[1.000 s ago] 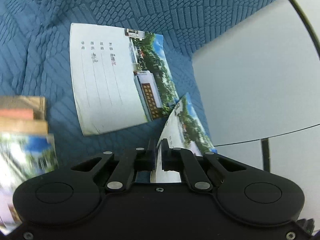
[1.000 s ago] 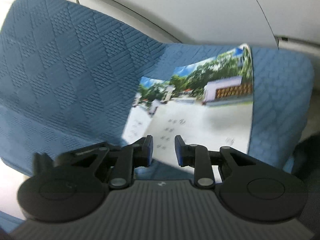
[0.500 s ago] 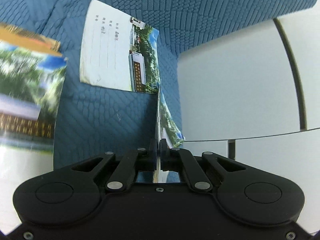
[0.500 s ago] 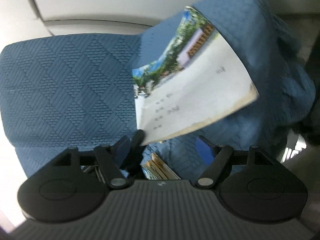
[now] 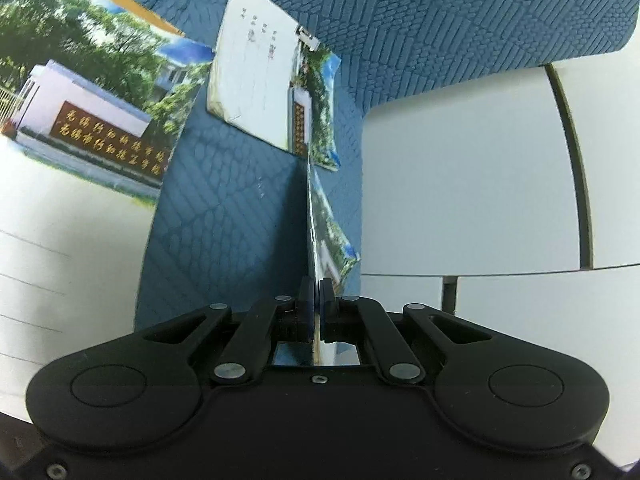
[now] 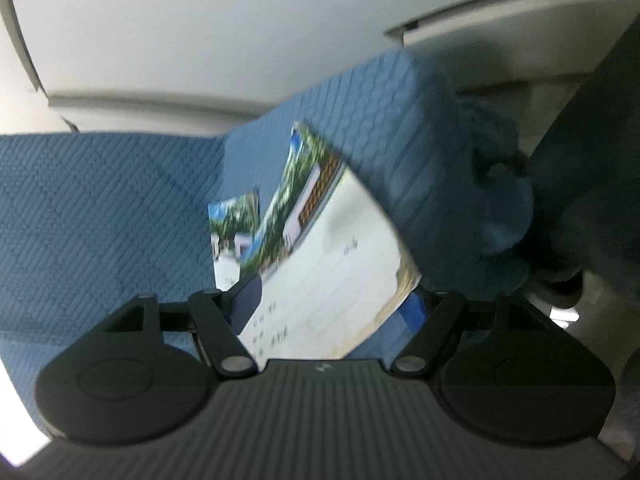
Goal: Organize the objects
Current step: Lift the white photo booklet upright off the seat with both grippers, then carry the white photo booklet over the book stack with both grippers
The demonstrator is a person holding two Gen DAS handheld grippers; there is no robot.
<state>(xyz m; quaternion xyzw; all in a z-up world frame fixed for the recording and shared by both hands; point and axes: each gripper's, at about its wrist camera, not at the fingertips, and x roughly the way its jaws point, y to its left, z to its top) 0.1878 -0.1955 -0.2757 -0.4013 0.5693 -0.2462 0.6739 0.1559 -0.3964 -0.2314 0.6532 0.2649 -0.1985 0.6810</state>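
Note:
My left gripper [image 5: 316,285] is shut on a thin postcard [image 5: 326,236], seen edge-on and standing upright over the blue quilt [image 5: 440,20]. Beyond it a second postcard [image 5: 260,88] lies flat on the quilt, writing side up. A thick stack of postcards [image 5: 80,128] fills the left of that view, close to the lens. In the right wrist view the same stack [image 6: 332,264] lies tilted between the wide jaws of my right gripper [image 6: 330,306]. Those jaws are closing. I cannot see the pads pressing on it. Another postcard [image 6: 234,224] shows behind the stack.
The quilt [image 6: 100,208] covers a padded seat or bed, with a bunched fold [image 6: 492,208] at its right end. White panels [image 5: 460,160] border it on the right of the left wrist view. A dark grey bulk [image 6: 592,184] stands at the far right.
The left gripper has rolled, so its held postcard went from slanted to edge-on, and the stack grew large at its left. The right jaws went from narrow to wide with the stack now between them.

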